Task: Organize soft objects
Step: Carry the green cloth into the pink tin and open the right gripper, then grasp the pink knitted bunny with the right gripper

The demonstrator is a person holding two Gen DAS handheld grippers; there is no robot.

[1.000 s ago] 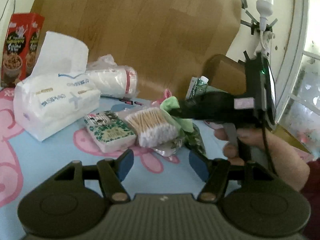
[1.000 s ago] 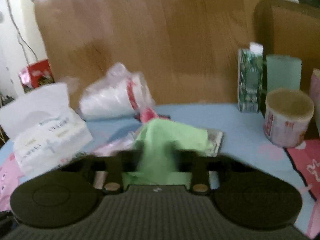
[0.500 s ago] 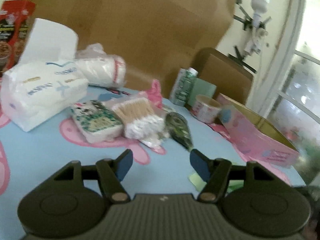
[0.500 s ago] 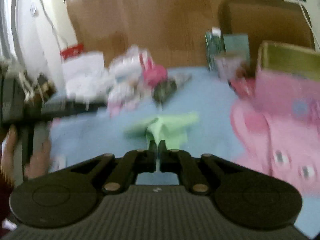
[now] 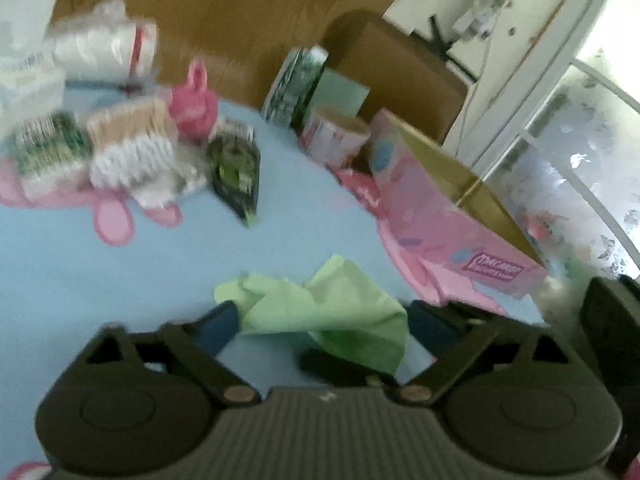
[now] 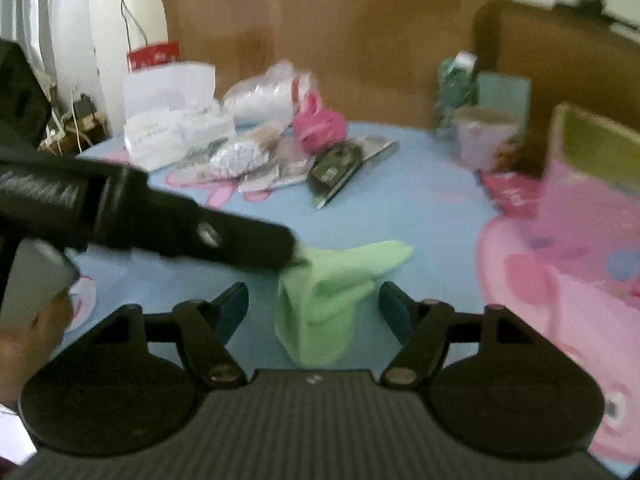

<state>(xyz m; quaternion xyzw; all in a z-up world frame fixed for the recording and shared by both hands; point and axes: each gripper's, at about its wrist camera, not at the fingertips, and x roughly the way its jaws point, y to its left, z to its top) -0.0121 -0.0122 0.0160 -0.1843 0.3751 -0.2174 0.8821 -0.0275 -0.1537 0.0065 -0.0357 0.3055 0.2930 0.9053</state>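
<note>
A crumpled light green cloth (image 5: 320, 312) lies on the blue tablecloth, and it also shows in the right wrist view (image 6: 332, 292). My left gripper (image 5: 320, 324) is open with the cloth between its fingers. In the right wrist view the left gripper (image 6: 296, 252) reaches in from the left and its tip touches the cloth's upper edge. My right gripper (image 6: 314, 308) is open, its fingers on either side of the cloth. A pink soft item (image 5: 194, 100) sits among the pile at the back.
A pink open box (image 5: 448, 204) stands at the right. A pile at the back left holds cotton swabs (image 5: 132, 148), tissue packs (image 6: 176, 136), bagged white cups (image 5: 104, 48) and a dark green packet (image 5: 236, 172). A round tub (image 5: 336, 140) and a green carton (image 5: 296, 80) stand by the wooden backboard.
The right gripper carried the green cloth from the pile to the near table and opened, letting it go. The left gripper swung right and down over the cloth.
</note>
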